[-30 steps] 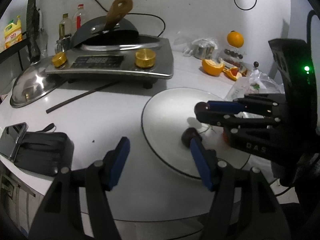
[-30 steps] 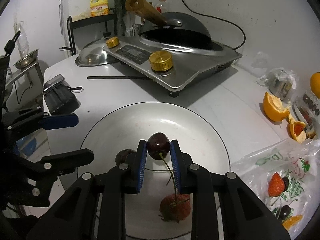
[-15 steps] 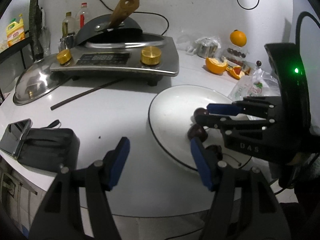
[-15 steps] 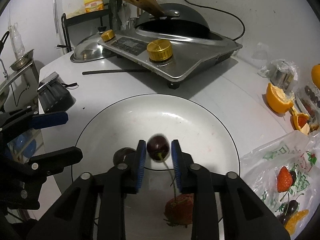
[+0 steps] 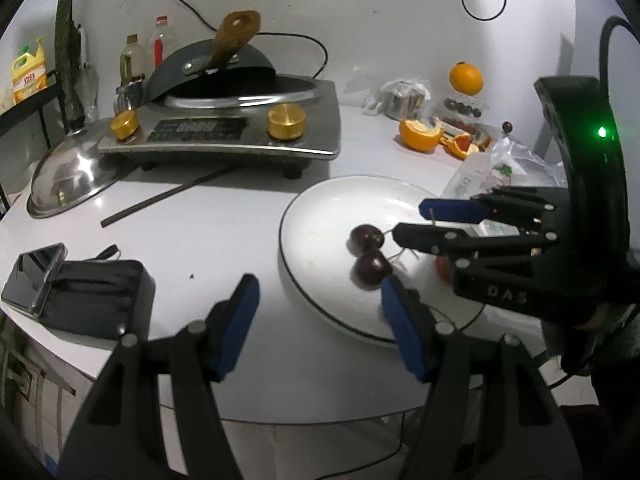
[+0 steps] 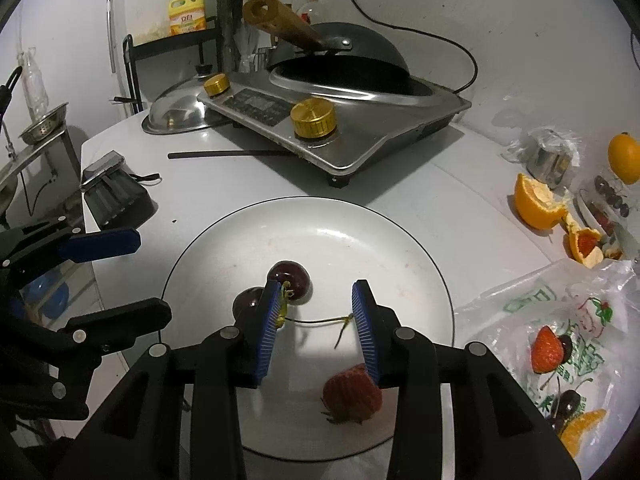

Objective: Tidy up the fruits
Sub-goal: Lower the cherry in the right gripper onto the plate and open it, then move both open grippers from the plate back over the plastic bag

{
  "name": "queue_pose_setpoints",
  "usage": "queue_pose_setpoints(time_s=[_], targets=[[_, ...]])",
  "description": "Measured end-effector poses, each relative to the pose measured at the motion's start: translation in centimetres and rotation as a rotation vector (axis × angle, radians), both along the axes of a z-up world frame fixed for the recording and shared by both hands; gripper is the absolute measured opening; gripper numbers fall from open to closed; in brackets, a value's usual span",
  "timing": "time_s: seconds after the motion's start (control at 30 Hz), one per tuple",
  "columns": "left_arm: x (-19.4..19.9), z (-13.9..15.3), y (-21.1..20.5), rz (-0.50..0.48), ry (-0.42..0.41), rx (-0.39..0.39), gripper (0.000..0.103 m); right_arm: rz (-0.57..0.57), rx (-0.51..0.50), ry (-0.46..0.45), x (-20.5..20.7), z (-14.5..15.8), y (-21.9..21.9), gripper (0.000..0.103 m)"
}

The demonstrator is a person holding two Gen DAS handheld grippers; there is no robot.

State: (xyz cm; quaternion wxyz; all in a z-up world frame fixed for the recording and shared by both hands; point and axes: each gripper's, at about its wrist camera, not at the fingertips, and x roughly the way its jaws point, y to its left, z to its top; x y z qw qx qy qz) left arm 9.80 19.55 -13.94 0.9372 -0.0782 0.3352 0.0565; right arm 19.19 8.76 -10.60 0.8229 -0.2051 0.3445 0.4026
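On the right gripper (image 5: 424, 222), white letters read "DAS".

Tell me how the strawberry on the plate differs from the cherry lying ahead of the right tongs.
The strawberry is red and rough-skinned; the cherry is dark, smooth and glossy. The strawberry is larger and lies at the plate's near side, partly behind a finger of the right tongs; the cherry sits mid-plate, trailing a long stem. Both rest on the plate, ungripped.

Two cherries (image 6: 289, 280) on plate (image 6: 360, 236), strawberry (image 6: 352, 398) nearer
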Motion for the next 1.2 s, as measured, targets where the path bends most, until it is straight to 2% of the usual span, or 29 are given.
queue_pose_setpoints(time_s=[0.5,1.2], targets=[[-0.5,1.0,-2.1,-0.018,-0.012,-0.008,0.065,-0.032,0.034,-0.031,-1.2,1.6,-3.2,0.038],[1.2,2.2,-8.3,-0.094,-0.004,0.024,0.065,-0.11,0.102,-0.046,-1.0,3.3,-10.2,0.038]])
